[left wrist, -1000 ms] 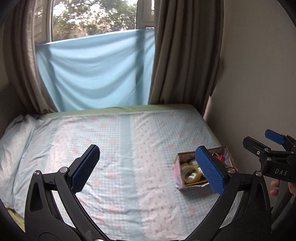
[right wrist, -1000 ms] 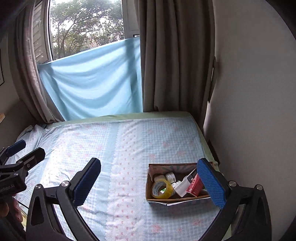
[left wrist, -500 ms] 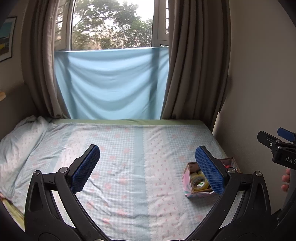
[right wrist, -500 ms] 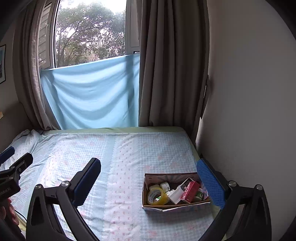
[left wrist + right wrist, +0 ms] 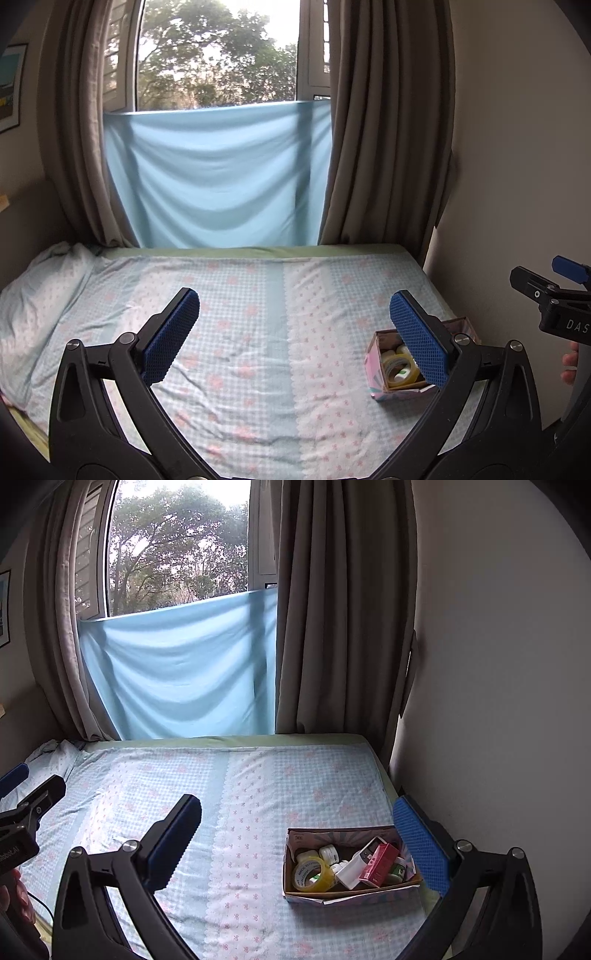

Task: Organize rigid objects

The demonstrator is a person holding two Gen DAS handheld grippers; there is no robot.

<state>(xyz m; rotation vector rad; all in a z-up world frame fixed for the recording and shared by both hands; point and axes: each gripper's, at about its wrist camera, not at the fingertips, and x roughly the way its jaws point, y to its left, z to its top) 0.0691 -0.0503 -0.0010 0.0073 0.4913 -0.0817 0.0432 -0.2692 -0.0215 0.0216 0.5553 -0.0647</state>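
Observation:
A small open cardboard box [image 5: 325,835] sits on the bed near its right edge. In it lie a roll of clear tape [image 5: 312,873], a red carton [image 5: 380,862], a white remote-like item [image 5: 351,871] and small white jars [image 5: 328,853]. My right gripper [image 5: 297,834] is open and empty, held above the bed short of the box. My left gripper [image 5: 293,332] is also open and empty. Its right finger [image 5: 417,339] hides part of the box [image 5: 373,369], where the tape roll [image 5: 400,369] shows.
The bed [image 5: 240,332] has a checked floral sheet, with a pillow [image 5: 37,302] at the left. A wall [image 5: 498,701] runs close along the bed's right side. Curtains [image 5: 332,627] and a blue cloth [image 5: 221,177] hang at the window behind.
Both views have drawn back and tilted up, so more of the window shows and the box looks smaller and lower. Both grippers stay open and empty.

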